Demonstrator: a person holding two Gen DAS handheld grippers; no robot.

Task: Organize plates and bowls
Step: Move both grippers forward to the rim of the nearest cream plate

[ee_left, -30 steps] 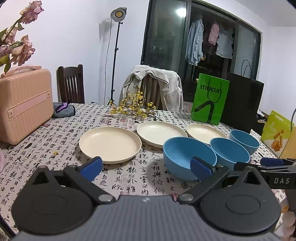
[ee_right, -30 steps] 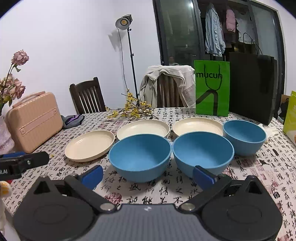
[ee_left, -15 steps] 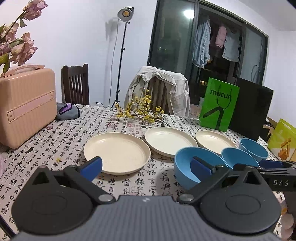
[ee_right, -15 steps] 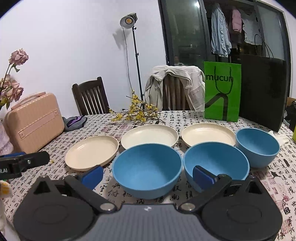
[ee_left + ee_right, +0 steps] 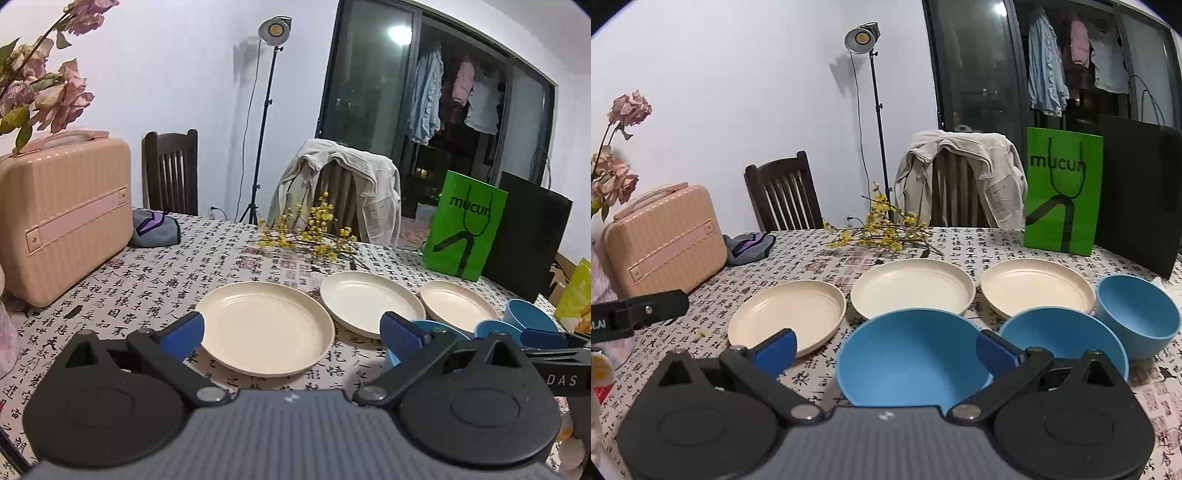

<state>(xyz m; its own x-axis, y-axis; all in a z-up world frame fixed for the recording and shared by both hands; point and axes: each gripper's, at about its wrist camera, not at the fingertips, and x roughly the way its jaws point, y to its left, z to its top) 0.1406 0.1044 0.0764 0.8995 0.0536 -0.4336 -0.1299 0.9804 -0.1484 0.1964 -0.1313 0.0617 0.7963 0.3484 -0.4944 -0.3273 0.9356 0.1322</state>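
Table with printed cloth [image 5: 1015, 240], contents left to right. Cream plates, three, in a row across the table: left plate [image 5: 786, 317], middle plate [image 5: 912, 288], right plate [image 5: 1038, 288], each lying flat and apart from its neighbour. Blue bowls, three, in a nearer row set further right: left bowl [image 5: 912, 362], middle bowl [image 5: 1063, 339], right bowl [image 5: 1137, 314], all upright, none nested. Left gripper [image 5: 291, 328]: jaws spread wide, holding nothing, the left plate [image 5: 266, 328] lying straight ahead between the fingers; this gripper is judged the nearer to the plates. Right gripper [image 5: 886, 350]: jaws likewise spread and empty, the left bowl directly ahead between the fingers; judged the nearer to the bowls. Nothing stacked yet.
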